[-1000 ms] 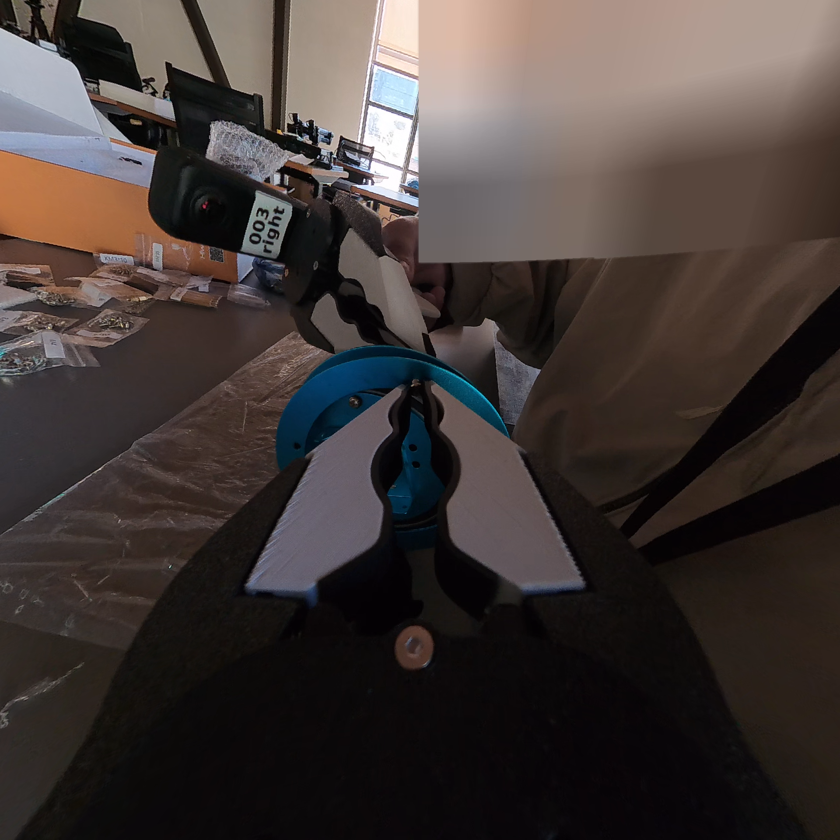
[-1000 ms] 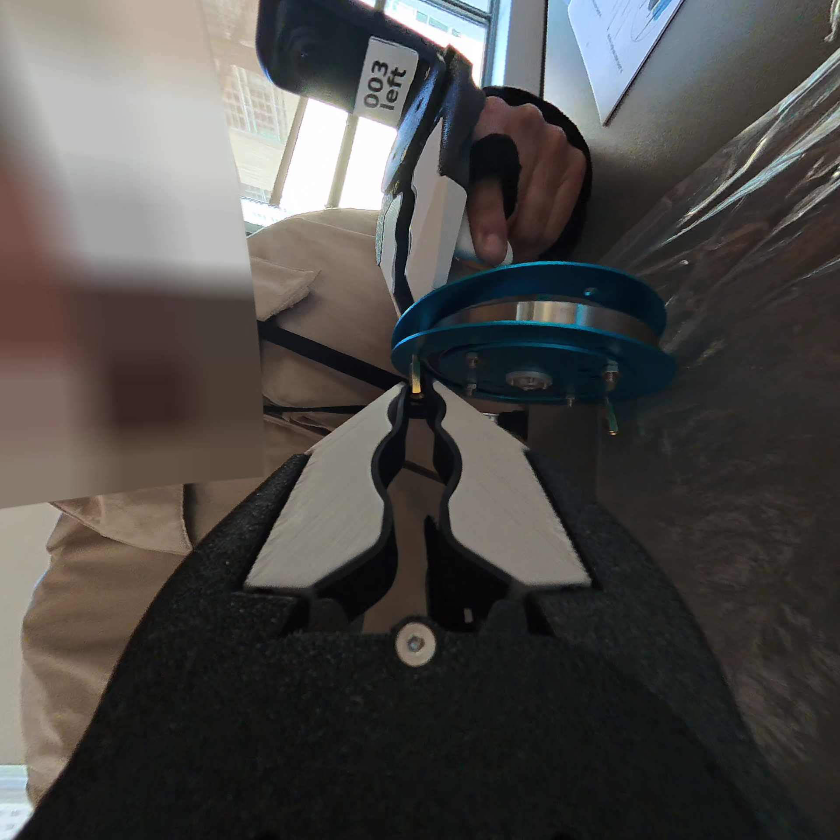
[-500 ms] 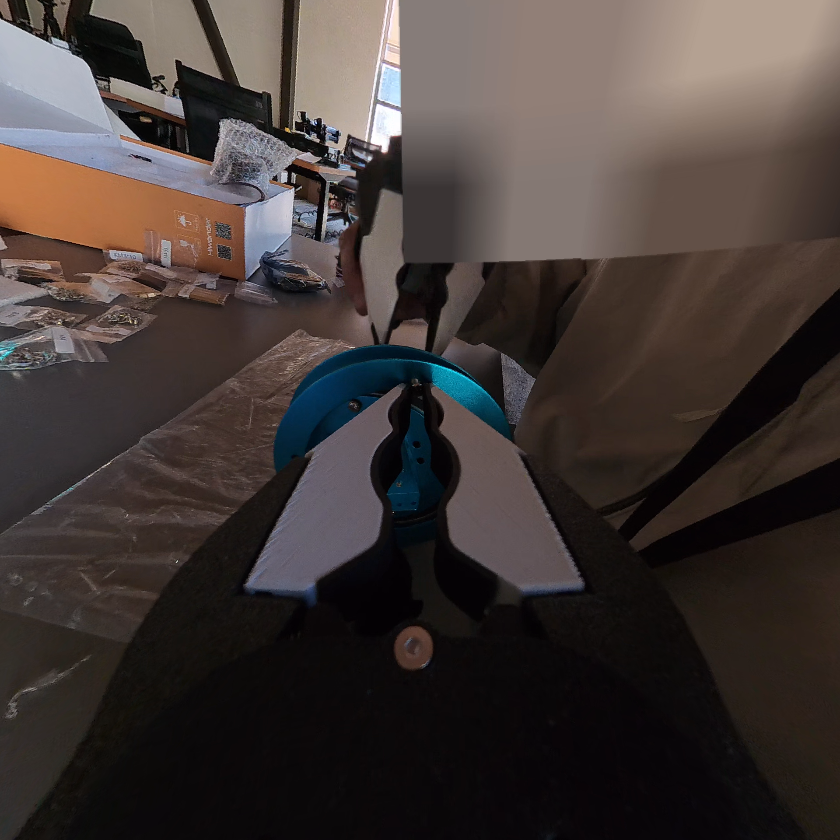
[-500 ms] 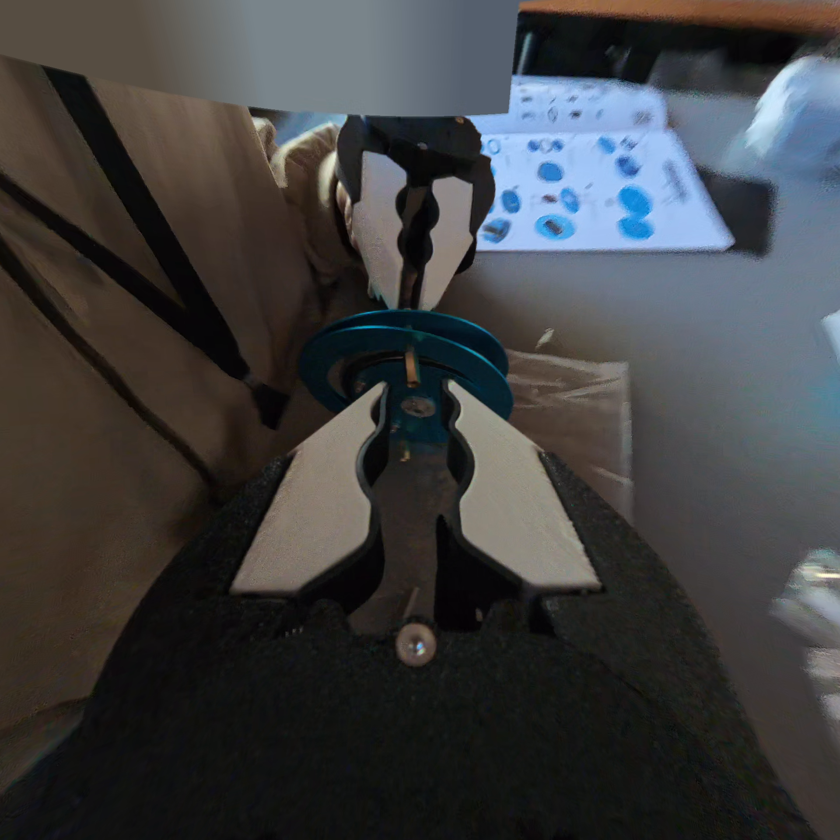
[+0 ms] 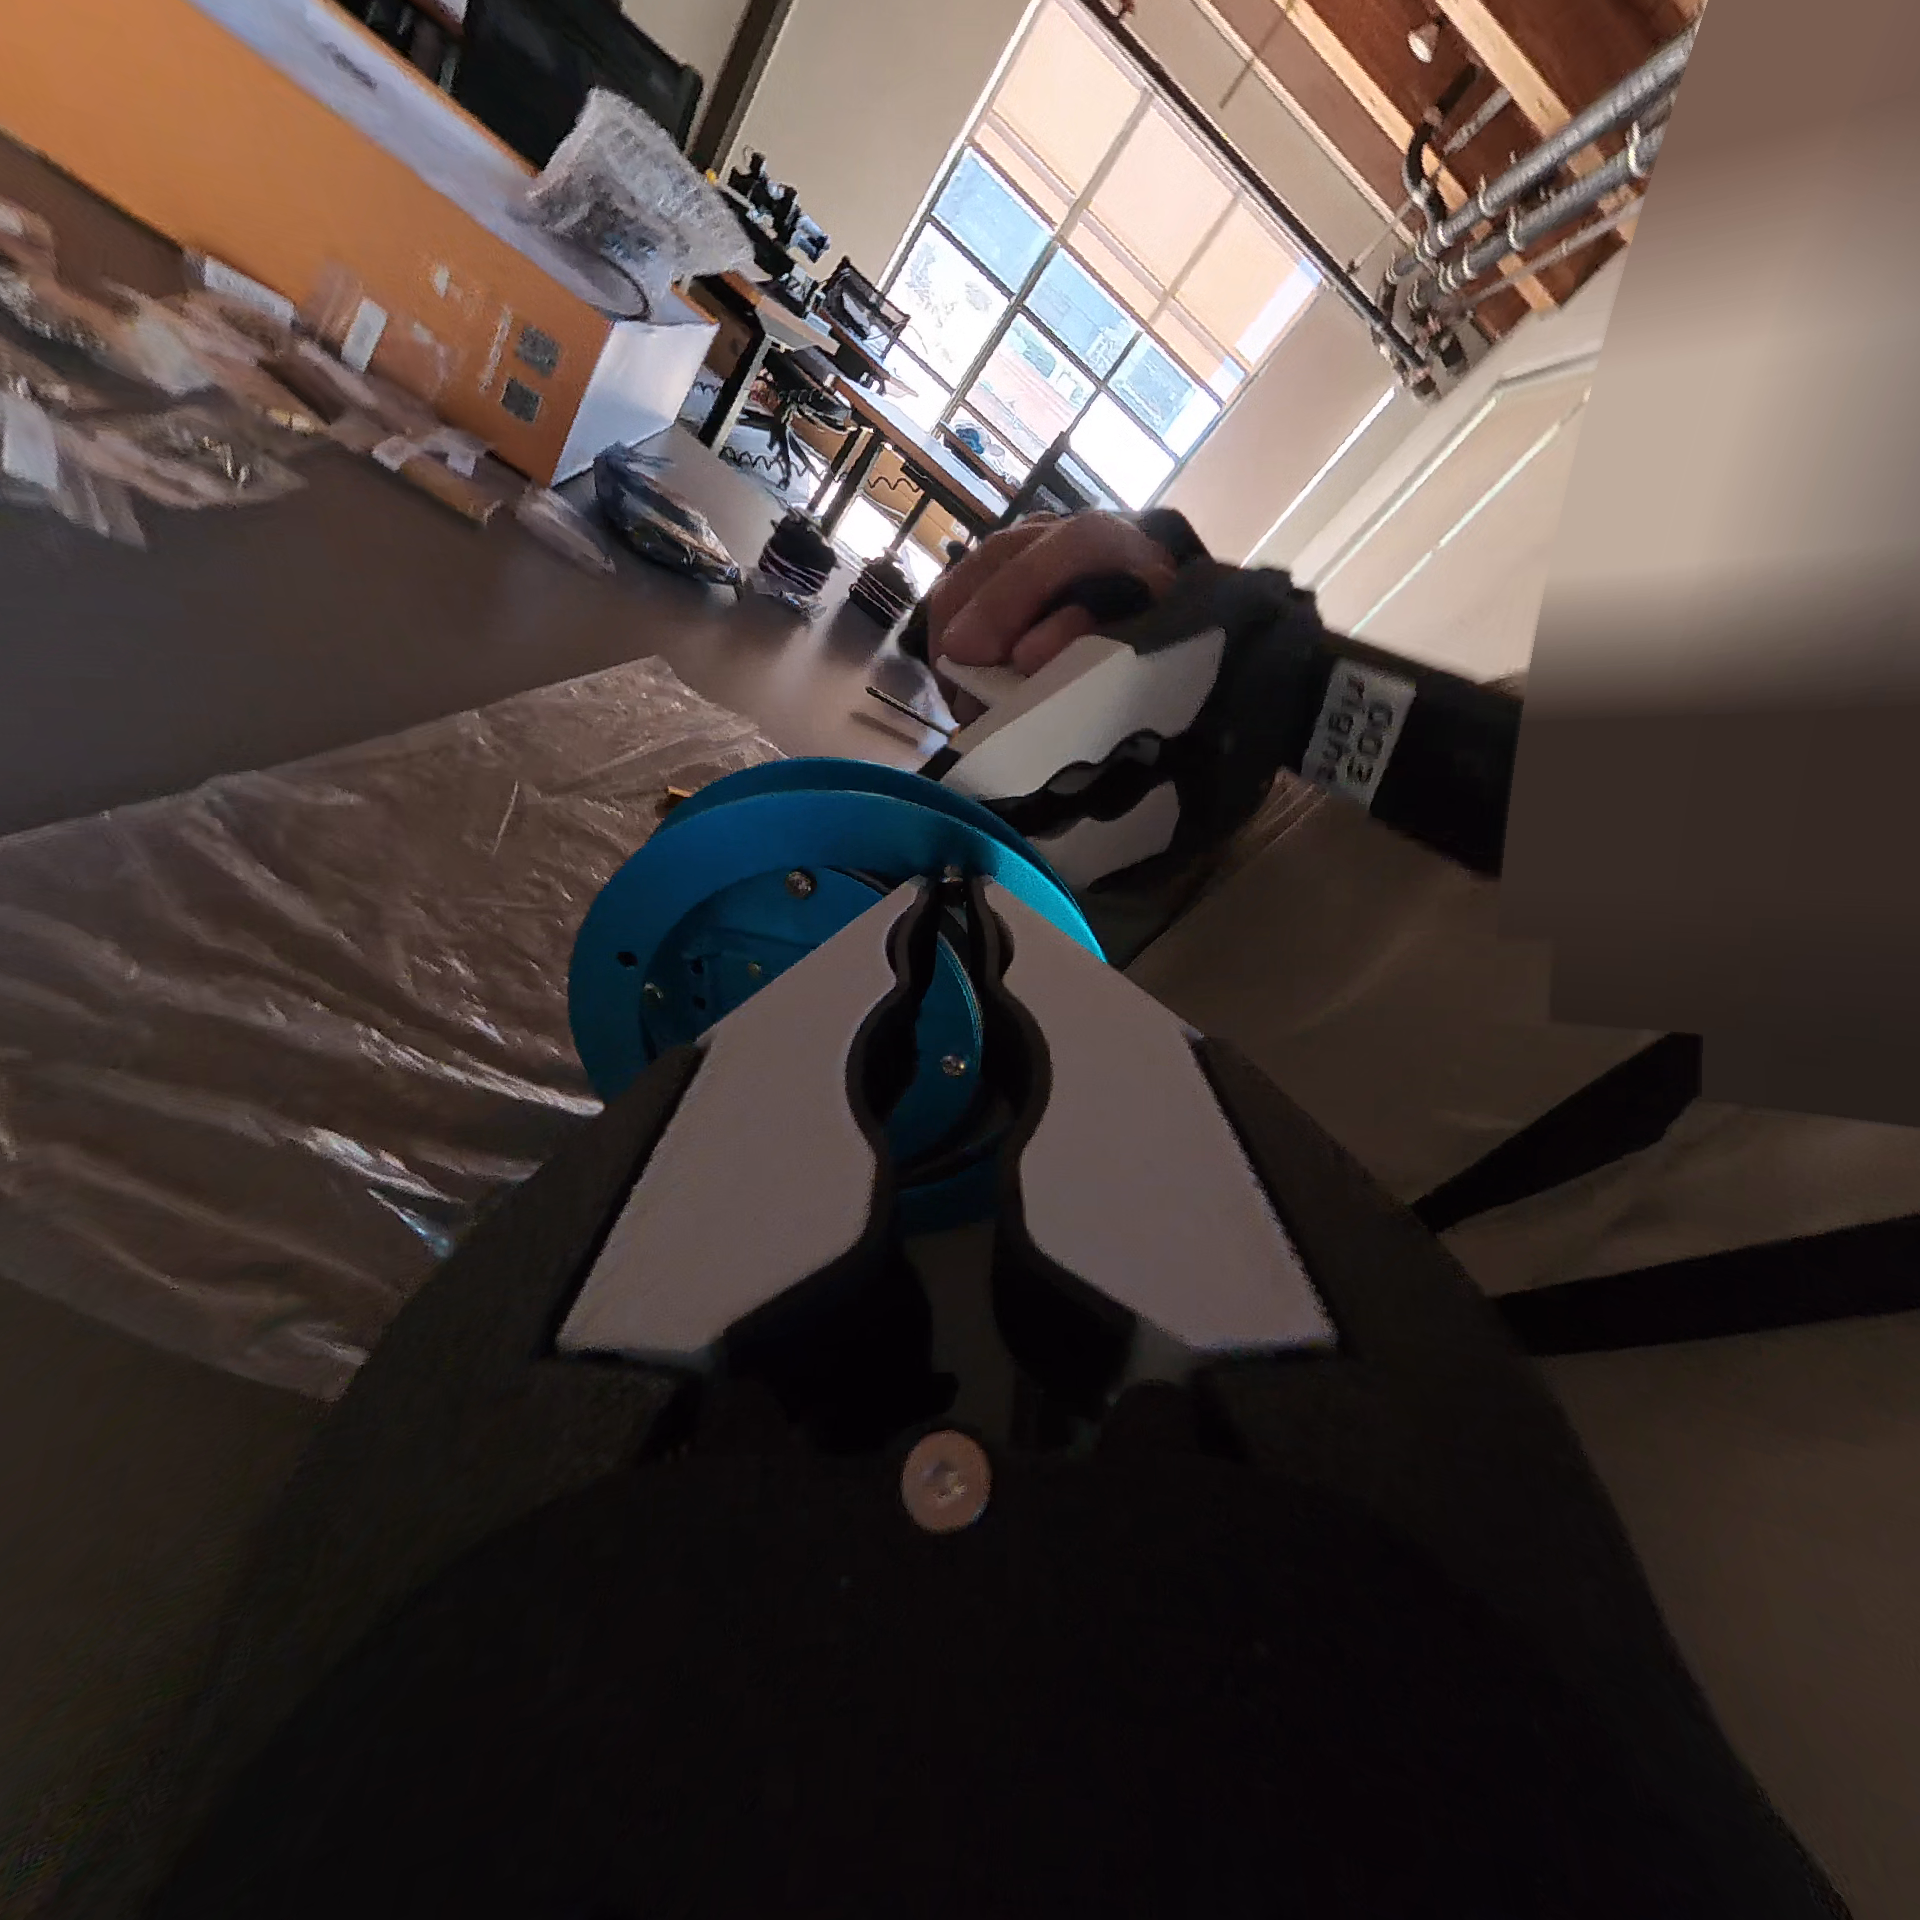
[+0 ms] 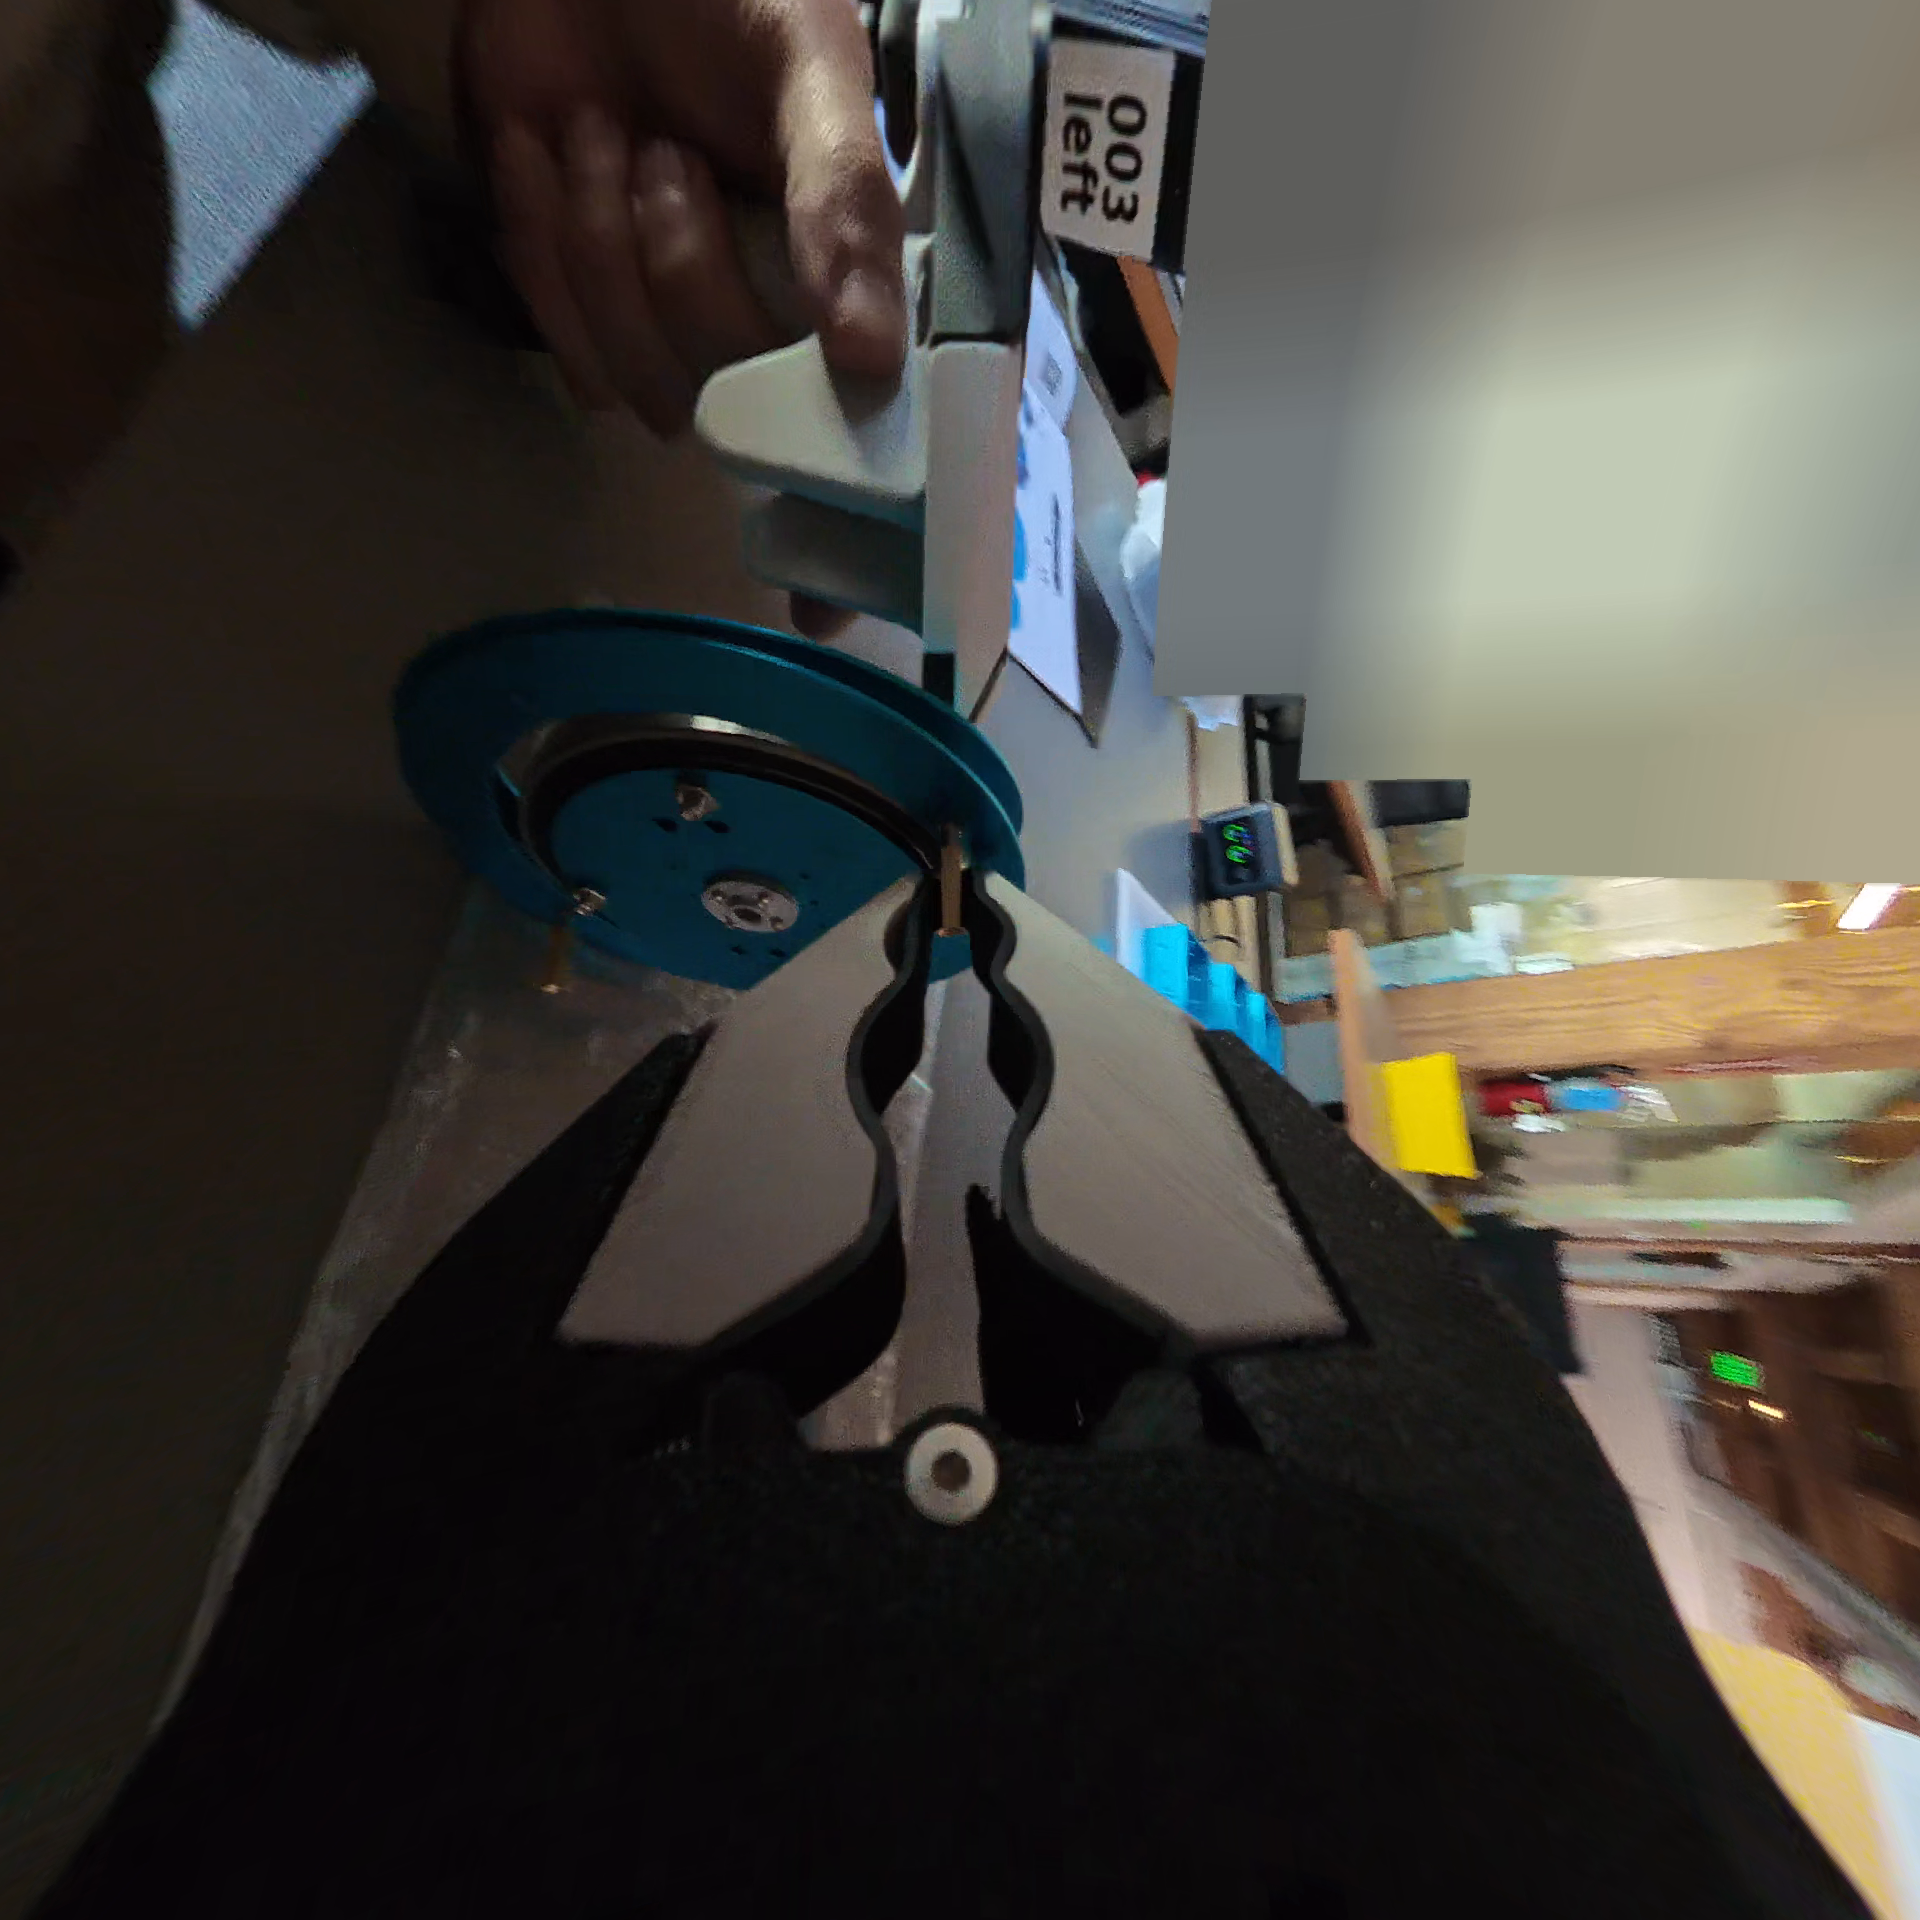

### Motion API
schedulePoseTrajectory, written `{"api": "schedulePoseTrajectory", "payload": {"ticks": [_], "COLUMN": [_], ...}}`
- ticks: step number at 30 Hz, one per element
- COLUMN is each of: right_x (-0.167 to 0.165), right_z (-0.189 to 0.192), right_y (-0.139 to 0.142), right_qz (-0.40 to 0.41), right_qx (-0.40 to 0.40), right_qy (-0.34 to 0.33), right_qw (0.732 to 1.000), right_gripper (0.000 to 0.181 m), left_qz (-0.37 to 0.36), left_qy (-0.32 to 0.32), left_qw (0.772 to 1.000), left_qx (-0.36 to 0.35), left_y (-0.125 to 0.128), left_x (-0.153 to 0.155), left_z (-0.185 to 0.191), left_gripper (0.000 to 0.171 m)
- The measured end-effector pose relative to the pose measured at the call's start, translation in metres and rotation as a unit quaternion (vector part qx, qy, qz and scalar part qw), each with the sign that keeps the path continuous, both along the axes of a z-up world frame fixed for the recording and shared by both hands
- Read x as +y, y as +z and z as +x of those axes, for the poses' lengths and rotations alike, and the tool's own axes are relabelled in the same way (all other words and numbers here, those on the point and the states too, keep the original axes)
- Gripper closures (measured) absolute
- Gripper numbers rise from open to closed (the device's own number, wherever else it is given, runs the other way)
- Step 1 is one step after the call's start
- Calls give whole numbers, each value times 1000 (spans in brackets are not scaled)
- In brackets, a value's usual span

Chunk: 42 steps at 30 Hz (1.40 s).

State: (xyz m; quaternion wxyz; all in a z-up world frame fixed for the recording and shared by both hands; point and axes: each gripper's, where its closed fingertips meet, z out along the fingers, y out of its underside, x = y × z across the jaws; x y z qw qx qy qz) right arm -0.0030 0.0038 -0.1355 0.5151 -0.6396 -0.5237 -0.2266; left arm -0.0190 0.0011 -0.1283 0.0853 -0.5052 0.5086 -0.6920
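A blue metal wheel with two flanges [image 5: 665, 935] is held up between both grippers. My left gripper [image 5: 940, 883] is shut on the edge of its near flange. In the right wrist view, the wheel [image 6: 623, 686] shows its flat blue hub with screws and brass standoffs. My right gripper [image 6: 948, 881] is shut on one brass standoff [image 6: 951, 904] at the rim. A second standoff [image 6: 556, 961] sticks out at the left. The right gripper's white finger [image 5: 1081, 707] reaches the wheel's far side, held by a hand [image 5: 1039, 592]. The left gripper's finger [image 6: 966, 499] stands edge-on above the wheel.
A crinkled clear plastic sheet [image 5: 260, 935] lies on the dark table under the wheel. Small bags of parts [image 5: 156, 416], an orange-and-white box [image 5: 312, 229] and a bubble-wrapped bundle [image 5: 623, 187] sit farther back. A person's beige clothing [image 5: 1351, 1039] is close on the right.
Both views have tilted strongly. The wheel has turned with the grippers, and the right gripper has swung from above the wheel to its right side. Both grips have held.
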Motion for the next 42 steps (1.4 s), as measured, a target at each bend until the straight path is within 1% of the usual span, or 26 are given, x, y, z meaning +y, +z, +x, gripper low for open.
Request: {"api": "schedulePoseTrajectory", "payload": {"ticks": [3,5,6,7,8,9,10,11,12,13,14,15,17,18,19,20,22,24,26,30,32,33,36,42], "right_x": [4,6,7,8,7,7,6,6,7,8,9,10,12,13,15,16,18,20,21,22,21,21,20,17], "right_z": [4,5,5,5,4,2,1,0,2,4,6,8,12,13,15,15,15,13,12,11,12,13,14,13], "right_y": [1,1,1,1,1,0,0,0,0,-1,-1,-2,-3,-3,-4,-4,-4,-4,-5,-5,-6,-6,-6,-5], "right_qz": [50,71,77,78,73,66,60,56,54,50,42,33,22,19,15,15,13,18,21,13,6,3,-7,-20], "right_qx": [-82,-107,-107,-101,-90,-77,-66,-62,-62,-63,-59,-53,-43,-41,-40,-39,-33,-32,-27,0,9,11,28,57], "right_qy": [-31,-48,-55,-58,-59,-59,-58,-62,-69,-77,-86,-95,-106,-113,-122,-126,-134,-139,-142,-151,-157,-162,-167,-163], "right_qw": [995,991,990,990,992,993,994,995,994,994,994,994,993,993,992,991,990,990,989,988,987,987,986,985], "right_gripper": [177,177,177,177,177,177,177,177,177,177,177,177,177,177,177,177,177,177,177,177,177,177,177,177], "left_qz": [-82,-120,-121,-106,-75,-27,37,112,191,274,358,441,593,648,687,711,739,770,793,816,823,825,826,832], "left_qy": [3,2,2,3,4,5,11,23,41,62,74,84,117,127,134,135,130,131,133,129,133,133,143,130], "left_qw": [995,989,989,991,994,997,998,993,980,960,931,894,796,750,712,688,659,620,588,551,540,537,532,521], "left_qx": [61,85,87,83,77,68,56,41,24,8,-7,-18,-35,-40,-45,-47,-49,-72,-86,-116,-120,-119,-119,-136], "left_y": [0,0,0,1,1,1,-1,-2,-2,-2,-3,-6,-9,-9,-9,-10,-13,-9,-7,-7,-7,-8,-9,-8], "left_x": [2,3,3,3,2,1,1,3,7,12,16,19,32,37,40,40,37,35,36,33,32,32,31,28], "left_z": [1,1,0,0,-2,-4,-5,-6,-7,-6,-7,-8,-5,-4,-1,1,5,9,13,19,21,21,24,25], "left_gripper": [170,169,169,169,169,169,168,167,161,155,154,154,153,153,153,153,152,152,149,157,162,167,167,168]}}
